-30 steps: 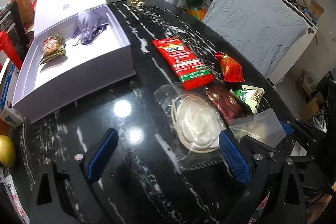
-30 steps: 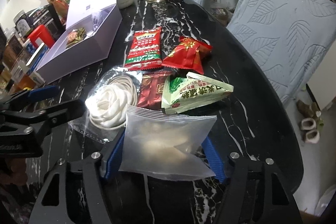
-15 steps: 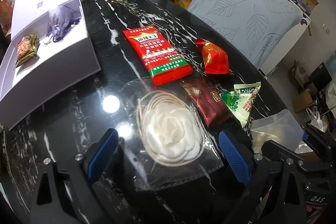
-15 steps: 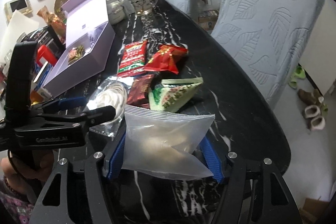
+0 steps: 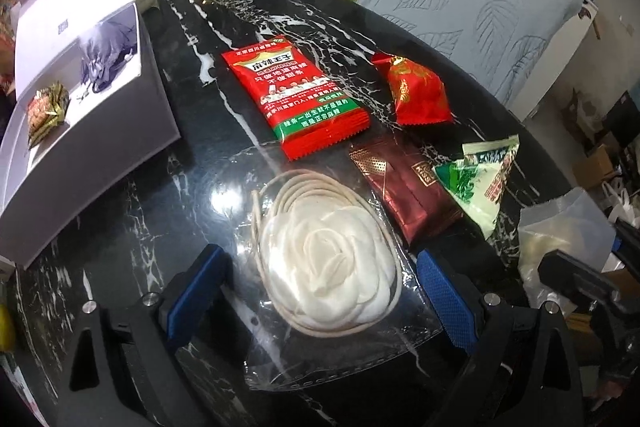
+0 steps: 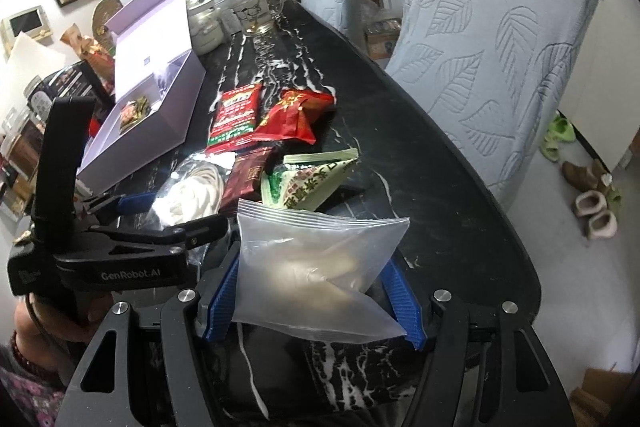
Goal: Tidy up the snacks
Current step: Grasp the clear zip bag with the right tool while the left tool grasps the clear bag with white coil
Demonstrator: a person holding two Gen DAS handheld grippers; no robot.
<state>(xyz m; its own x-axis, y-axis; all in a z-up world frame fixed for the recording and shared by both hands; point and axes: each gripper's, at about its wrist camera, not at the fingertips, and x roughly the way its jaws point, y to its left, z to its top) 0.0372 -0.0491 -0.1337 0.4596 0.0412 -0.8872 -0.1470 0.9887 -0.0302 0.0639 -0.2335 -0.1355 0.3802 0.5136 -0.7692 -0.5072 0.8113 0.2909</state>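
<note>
Fingers of my right gripper point(image 6: 316, 291) clamp the frosted zip bag point(image 6: 316, 263), while my left gripper point(image 5: 320, 295) straddles, spread, the rose packet point(image 5: 328, 267).

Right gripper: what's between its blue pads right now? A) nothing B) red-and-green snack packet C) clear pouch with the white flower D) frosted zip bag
D: in the right wrist view the frosted zip bag sits clamped between the right gripper pads, lifted clear of the other packets.

red snack packet point(image 5: 296, 99), centre of left wrist view: "麻辣王子" in large characters, smaller lines unclear | left gripper point(image 6: 140, 205) body, lower left of right wrist view: "GenRobot.AI" | other wrappers: print too blurred to read
</note>
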